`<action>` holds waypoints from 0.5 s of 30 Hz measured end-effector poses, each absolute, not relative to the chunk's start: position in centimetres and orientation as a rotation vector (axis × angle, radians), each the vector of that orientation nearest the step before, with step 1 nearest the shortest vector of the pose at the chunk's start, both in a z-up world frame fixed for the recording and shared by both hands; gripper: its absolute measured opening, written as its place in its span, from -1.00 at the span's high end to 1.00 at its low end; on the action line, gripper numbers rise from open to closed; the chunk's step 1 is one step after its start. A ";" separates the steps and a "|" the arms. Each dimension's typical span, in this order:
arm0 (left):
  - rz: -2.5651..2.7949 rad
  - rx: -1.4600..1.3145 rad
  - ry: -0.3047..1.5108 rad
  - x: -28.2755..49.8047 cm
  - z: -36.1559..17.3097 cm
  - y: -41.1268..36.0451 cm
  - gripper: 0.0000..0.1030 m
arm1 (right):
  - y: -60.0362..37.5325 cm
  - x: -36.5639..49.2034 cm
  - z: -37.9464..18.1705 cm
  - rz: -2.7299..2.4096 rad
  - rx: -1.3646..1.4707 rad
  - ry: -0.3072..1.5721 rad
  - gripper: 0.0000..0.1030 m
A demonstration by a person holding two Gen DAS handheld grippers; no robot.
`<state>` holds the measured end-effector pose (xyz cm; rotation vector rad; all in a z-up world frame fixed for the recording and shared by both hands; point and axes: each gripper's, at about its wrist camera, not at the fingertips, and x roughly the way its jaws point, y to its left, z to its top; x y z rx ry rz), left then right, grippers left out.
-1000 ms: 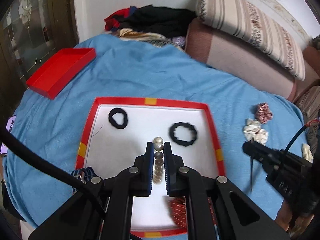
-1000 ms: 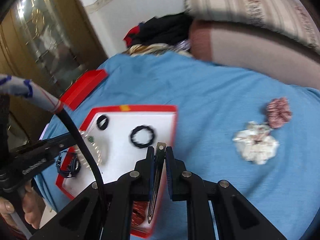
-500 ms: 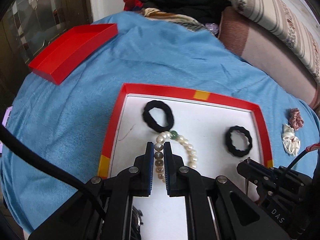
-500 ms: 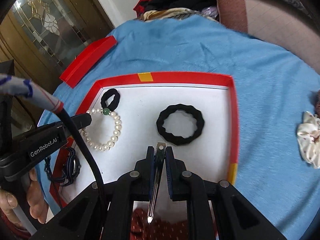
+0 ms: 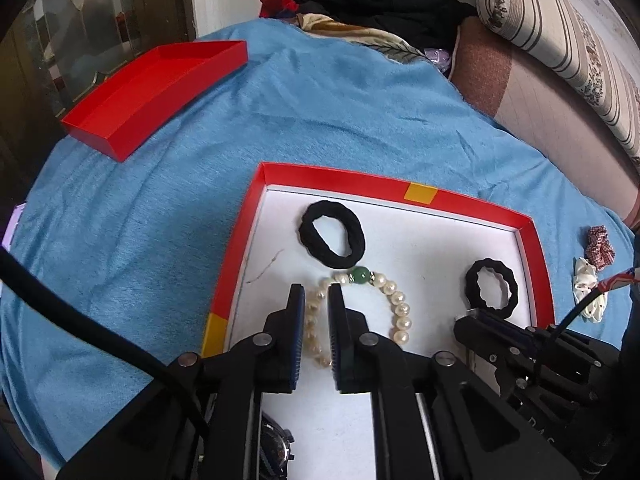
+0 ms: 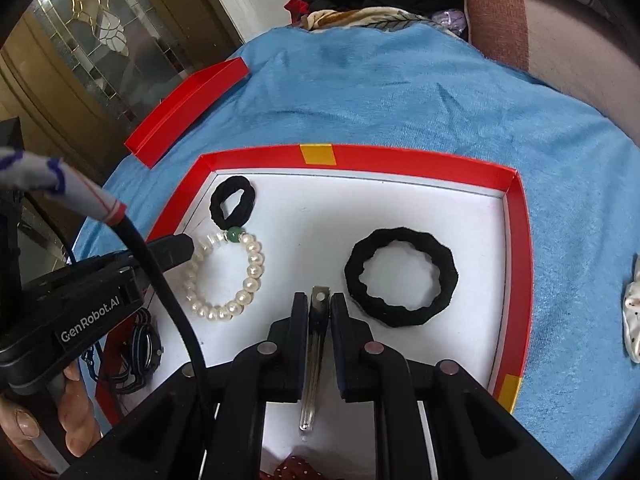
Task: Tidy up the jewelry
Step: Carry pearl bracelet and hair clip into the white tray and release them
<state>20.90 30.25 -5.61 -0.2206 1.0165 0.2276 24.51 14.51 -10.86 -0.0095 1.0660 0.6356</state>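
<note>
A red-rimmed white tray (image 5: 472, 200) (image 6: 516, 240) lies on the blue cloth. In it are a pearl bracelet (image 5: 396, 300) (image 6: 252, 276) with a green bead and two black hair ties (image 5: 332, 240) (image 5: 491, 288) (image 6: 400, 280) (image 6: 232, 200). My left gripper (image 5: 317, 292) (image 6: 180, 246) has loosened around the bracelet's left side, which rests on the tray floor. My right gripper (image 6: 319, 300) (image 5: 472, 320) is shut on a silver hair clip (image 6: 314, 356), held over the tray's front middle.
A red box lid (image 5: 156, 88) (image 6: 188, 108) lies at the far left. A watch (image 5: 276, 448) (image 6: 140, 348) lies at the tray's near left. Scrunchies (image 5: 600, 244) (image 6: 634, 312) lie on the cloth right of the tray. A sofa and clothes are behind.
Both grippers came down closer to the tray. The left gripper set the pearl bracelet down beside the small hair tie and its fingers parted. The right still grips the clip.
</note>
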 end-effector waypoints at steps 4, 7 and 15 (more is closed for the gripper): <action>0.222 -0.231 1.006 20.5 -4.9 30.0 0.34 | 13.1 24.2 -9.5 0.621 0.015 1.038 0.46; 0.207 -0.239 0.995 19.9 -3.8 29.4 0.29 | 11.3 23.8 -7.7 0.608 0.036 1.002 0.42; 0.229 -0.170 0.912 16.8 0.1 25.3 0.02 | 3.6 22.2 -5.0 0.492 0.081 0.944 0.26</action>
